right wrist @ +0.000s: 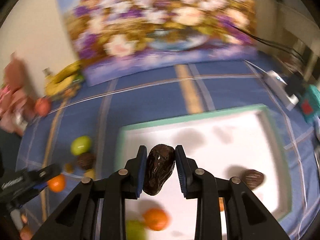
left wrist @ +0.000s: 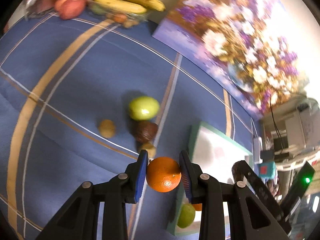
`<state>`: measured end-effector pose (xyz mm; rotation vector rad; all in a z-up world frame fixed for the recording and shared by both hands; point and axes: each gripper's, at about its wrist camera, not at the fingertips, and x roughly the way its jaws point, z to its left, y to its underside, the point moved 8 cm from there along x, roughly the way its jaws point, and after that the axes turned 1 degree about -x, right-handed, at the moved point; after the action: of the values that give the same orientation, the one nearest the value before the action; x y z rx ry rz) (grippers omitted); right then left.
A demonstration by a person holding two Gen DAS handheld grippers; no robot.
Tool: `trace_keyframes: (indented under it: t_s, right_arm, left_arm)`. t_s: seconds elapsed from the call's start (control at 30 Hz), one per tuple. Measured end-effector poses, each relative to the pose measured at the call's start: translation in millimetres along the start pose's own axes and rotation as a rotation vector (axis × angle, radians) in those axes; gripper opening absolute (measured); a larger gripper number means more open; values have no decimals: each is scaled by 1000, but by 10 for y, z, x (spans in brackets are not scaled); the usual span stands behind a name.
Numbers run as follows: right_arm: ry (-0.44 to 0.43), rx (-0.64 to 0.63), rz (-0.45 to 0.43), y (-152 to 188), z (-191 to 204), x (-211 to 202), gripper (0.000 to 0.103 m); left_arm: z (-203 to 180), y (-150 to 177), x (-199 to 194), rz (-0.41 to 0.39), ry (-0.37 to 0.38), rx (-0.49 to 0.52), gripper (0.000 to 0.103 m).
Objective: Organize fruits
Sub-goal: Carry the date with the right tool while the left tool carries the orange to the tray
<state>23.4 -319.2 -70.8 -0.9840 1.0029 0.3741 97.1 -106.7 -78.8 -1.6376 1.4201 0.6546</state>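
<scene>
A: While both hands are loaded, note it down. Left gripper (left wrist: 163, 174) clamped on an orange (left wrist: 163, 175), pads pressing both sides, over the blue checked cloth (left wrist: 70, 92), tray (left wrist: 218, 150) at its 3 o'clock

B: Right gripper (right wrist: 159, 167) likewise, closed on a dark wrinkled fruit (right wrist: 158, 169), can't name it. It hangs above the white tray (right wrist: 230, 146) with the green rim

A: Tray contents, right wrist view: an orange (right wrist: 156, 221) and a green fruit (right wrist: 136, 230) at 6 o'clock, a brown ridged fruit (right wrist: 253, 178) at 3 o'clock. All blurred

B: Loose on the cloth, left view: green apple (left wrist: 144, 108) at 12 o'clock from the gripped orange, dark brown fruit (left wrist: 145, 132) just below it and touching or nearly so, a small tan one (left wrist: 107, 128) at 10 o'clock, another small yellowish one (left wrist: 149, 148) just beyond the left fingertip

A: Bananas (left wrist: 128, 0) in a glass bowl (left wrist: 120, 17) far off at 11 o'clock, red apples (left wrist: 70, 5) beside it. Can't tell if those belong to the job

B: Judgement: roughly midway. About three pieces in, two in the air, four or so left on the cloth

A: Next would be setting the dark fruit down in an open patch of tray, then the orange
</scene>
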Motion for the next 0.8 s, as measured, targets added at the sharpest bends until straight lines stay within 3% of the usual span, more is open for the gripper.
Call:
trace_keyframes:
  t_s: [0.2,0.33,0.53,0.8]
  right_arm:
    - [97,129,0,-23,-611,-25,30]
    - [116,169,-38,-97,-824,-91,30]
    - [86,157,-124,-231,-826,-143,30]
    - [52,120,-109,-195,-751,7,31]
  left_arm:
    - [-463,283,159,55,25,138,34]
    - [-693,446,242,75,52,206,34]
    - [-941,531,393,50,41,324,34]
    - [-1076,546,570,13,51,384,34]
